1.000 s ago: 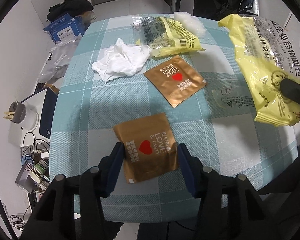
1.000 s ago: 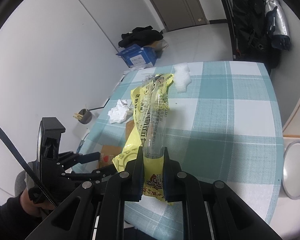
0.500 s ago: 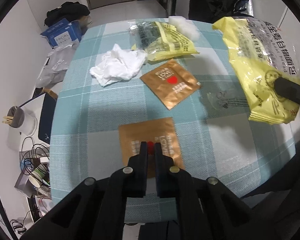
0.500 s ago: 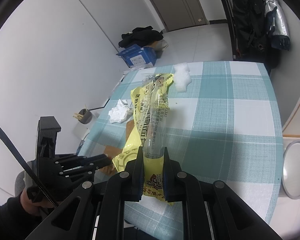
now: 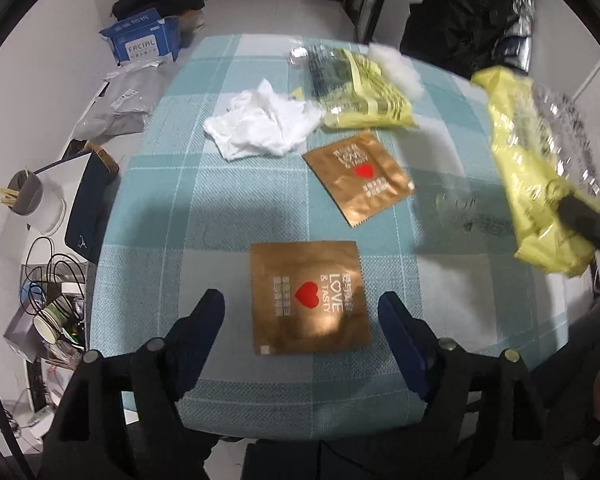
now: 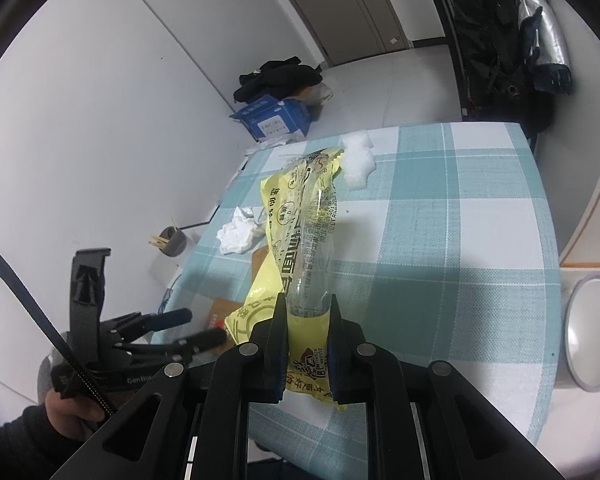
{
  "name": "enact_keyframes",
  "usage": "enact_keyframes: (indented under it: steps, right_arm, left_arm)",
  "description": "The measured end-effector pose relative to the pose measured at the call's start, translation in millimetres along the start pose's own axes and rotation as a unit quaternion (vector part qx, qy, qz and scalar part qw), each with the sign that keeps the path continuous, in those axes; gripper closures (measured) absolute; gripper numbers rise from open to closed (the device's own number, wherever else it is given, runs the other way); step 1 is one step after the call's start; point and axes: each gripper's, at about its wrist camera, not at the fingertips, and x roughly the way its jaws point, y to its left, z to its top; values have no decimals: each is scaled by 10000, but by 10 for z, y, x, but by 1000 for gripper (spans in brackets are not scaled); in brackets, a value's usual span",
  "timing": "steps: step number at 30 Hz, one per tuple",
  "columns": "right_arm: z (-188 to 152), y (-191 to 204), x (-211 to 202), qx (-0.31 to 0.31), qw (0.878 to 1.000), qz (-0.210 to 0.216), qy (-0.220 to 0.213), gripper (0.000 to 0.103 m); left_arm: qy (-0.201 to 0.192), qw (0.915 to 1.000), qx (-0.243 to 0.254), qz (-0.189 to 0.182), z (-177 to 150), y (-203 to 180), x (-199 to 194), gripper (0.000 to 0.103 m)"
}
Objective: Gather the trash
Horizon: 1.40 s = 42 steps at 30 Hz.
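Left wrist view. Checked teal-and-white table [image 5: 172, 216], white walls, pale floor.
- Left gripper [image 5: 302, 308]: fingers wide apart, tips low over the near table edge, one on each side of a sachet, touching nothing.
- Near sachet [image 5: 309, 296]: gold-brown, red heart, flat on the table between the fingers.
- Far sachet [image 5: 358, 176]: same kind, flat, mid-table, turned at an angle.
- Tissue [image 5: 260, 124]: white, crumpled, left of the far sachet.
- Yellow wrapper [image 5: 360, 96]: part clear, lying at the far side, just beside the tissue.
- Foam [image 5: 396, 70]: white piece at the far edge, blurred.
- Clear film [image 5: 460, 210]: flat on the table, right of the far sachet, blurred.
- Yellow bag [image 5: 540, 176]: raised at right, a dark finger of the other gripper on it.
- Blue box [image 5: 144, 42]: on the floor, far left, dark clothes behind it.
- Cup [image 5: 28, 196]: grey, sticks in it, left of the table.

Right wrist view. Same table [image 6: 460, 240], seen from its right end.
- Right gripper [image 6: 307, 344]: fingers clamped on the lower part of the yellow bag [image 6: 292, 232], which rises upright above the table, clear panel facing the camera.
- Left gripper [image 6: 196, 326]: lower left, fingers apart over the near sachet [image 6: 220, 310], mostly hidden.
- Tissue [image 6: 238, 234], foam [image 6: 356, 164]: on the table beyond the bag.
- Blue box [image 6: 276, 118]: on the floor.
- Round metal lid [image 6: 592, 332]: right, off the table.
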Motion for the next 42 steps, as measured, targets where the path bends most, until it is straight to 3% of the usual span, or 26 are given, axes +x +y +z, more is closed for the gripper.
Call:
enact_keyframes:
  steps: [2, 5, 10, 13, 15, 19, 21, 26, 29, 31, 32, 34, 35, 36, 41, 42]
  right_arm:
    - [5, 3, -20, -8, 10000, 12, -26, 87]
    - [8, -5, -35, -5, 10000, 43, -48, 87]
    - [-2, -34, -49, 18, 10000, 46, -47, 87]
    - [2, -47, -69, 48, 10000, 60, -58, 87]
    - [6, -53, -85, 59, 9999, 69, -70, 87]
    - [6, -62, -103, 83, 9999, 88, -91, 87]
    - [6, -64, -103, 74, 9999, 82, -86, 87]
    - [2, -67, -102, 92, 9999, 82, -94, 87]
    - [4, -78, -116, 106, 9999, 80, -111, 87]
    - [8, -83, -124, 117, 9998, 77, -131, 87]
    - [8, -88, -129, 131, 9998, 81, -140, 87]
    - [6, -97, -133, 167, 9997, 107, -146, 87]
    - [5, -97, -133, 179, 9997, 120, -139, 87]
    - [4, -94, -125, 188, 9997, 131, -126, 87]
    - [10, -74, -114, 152, 9997, 162, -96, 87]
    - [10, -70, -116, 147, 9997, 173, -100, 87]
  left_arm:
    - [183, 9997, 73, 135, -9, -19, 82, 23]
    - [310, 9982, 309, 404, -11, -107, 161, 2]
    - [315, 9982, 277, 439, 4, -144, 160, 2]
    - [199, 9982, 395, 402, 5, -208, 121, 14]
    - [118, 9982, 462, 365, 14, -258, 77, 44]
    - [62, 9971, 695, 315, -7, -359, 44, 66]
    - [72, 9972, 741, 109, -37, -380, 13, 95]
    - [124, 9978, 618, -197, -29, -362, 23, 100]
    - [-77, 9982, 528, -278, -15, -292, -71, 100]
    - [-308, 9985, 439, -136, 30, -202, -181, 98]
    - [-327, 9985, 427, -90, 63, -173, -187, 93]
    - [-252, 9988, 411, 98, 54, -101, -190, 64]
    - [-206, 9989, 390, 153, 46, -80, -153, 33]
    - [-165, 9992, 322, 181, 24, -33, -120, 19]
    - [343, 9987, 309, 223, -20, -46, 87, 19]
    - [404, 9977, 457, 293, -37, -89, 139, 14]
